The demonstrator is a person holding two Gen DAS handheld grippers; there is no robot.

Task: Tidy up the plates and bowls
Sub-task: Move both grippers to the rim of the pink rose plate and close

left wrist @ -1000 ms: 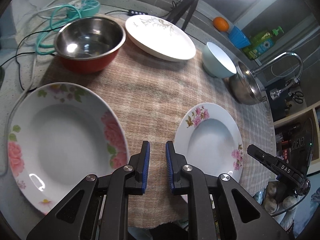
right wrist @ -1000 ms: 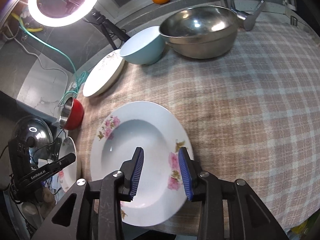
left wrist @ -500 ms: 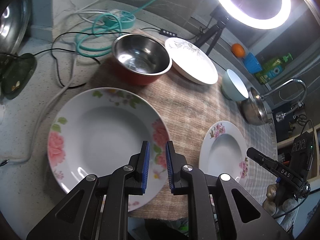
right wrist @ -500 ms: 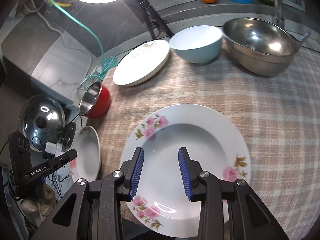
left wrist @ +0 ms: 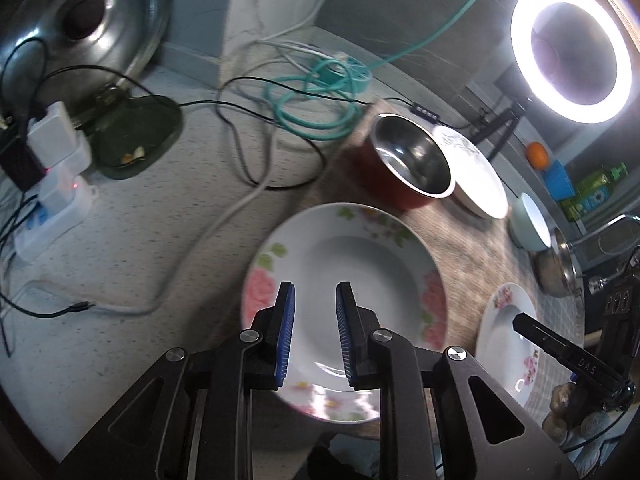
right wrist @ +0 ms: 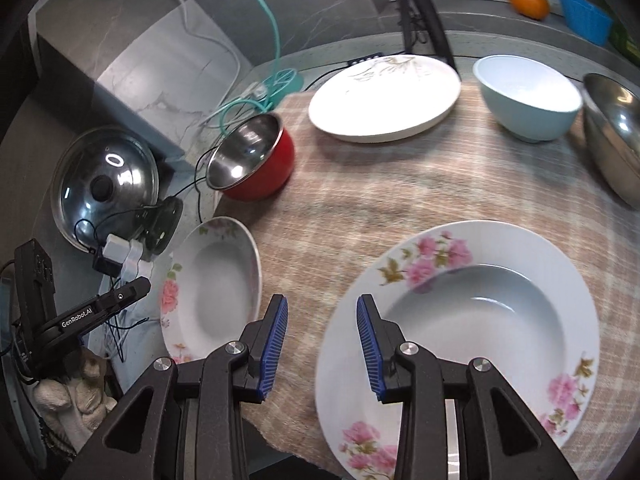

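A deep floral plate (left wrist: 360, 276) lies at the left edge of the checked cloth (left wrist: 464, 248), and my left gripper (left wrist: 315, 292) hovers over its bowl. Its jaws are opening with nothing between them. A second floral plate (right wrist: 480, 320) lies at the front right. My right gripper (right wrist: 321, 308) stands open over the cloth beside it, the right finger above the plate's left rim. Behind are a red steel-lined bowl (right wrist: 252, 156), a white leaf-pattern plate (right wrist: 384, 96), a pale blue bowl (right wrist: 528, 96) and a large steel bowl (right wrist: 616, 132).
Left of the cloth, the speckled counter (left wrist: 140, 240) carries a glass pot lid (left wrist: 92, 28), white power adapters (left wrist: 56, 168) and tangled cables (left wrist: 312, 108). A ring light (left wrist: 572, 52) on a tripod stands at the back, with an orange (right wrist: 528, 0) near it.
Both grippers have swung left. The left one went from the cloth between the plates to above the left floral plate, and its jaws widened. The right one left its plate's centre for its left rim.
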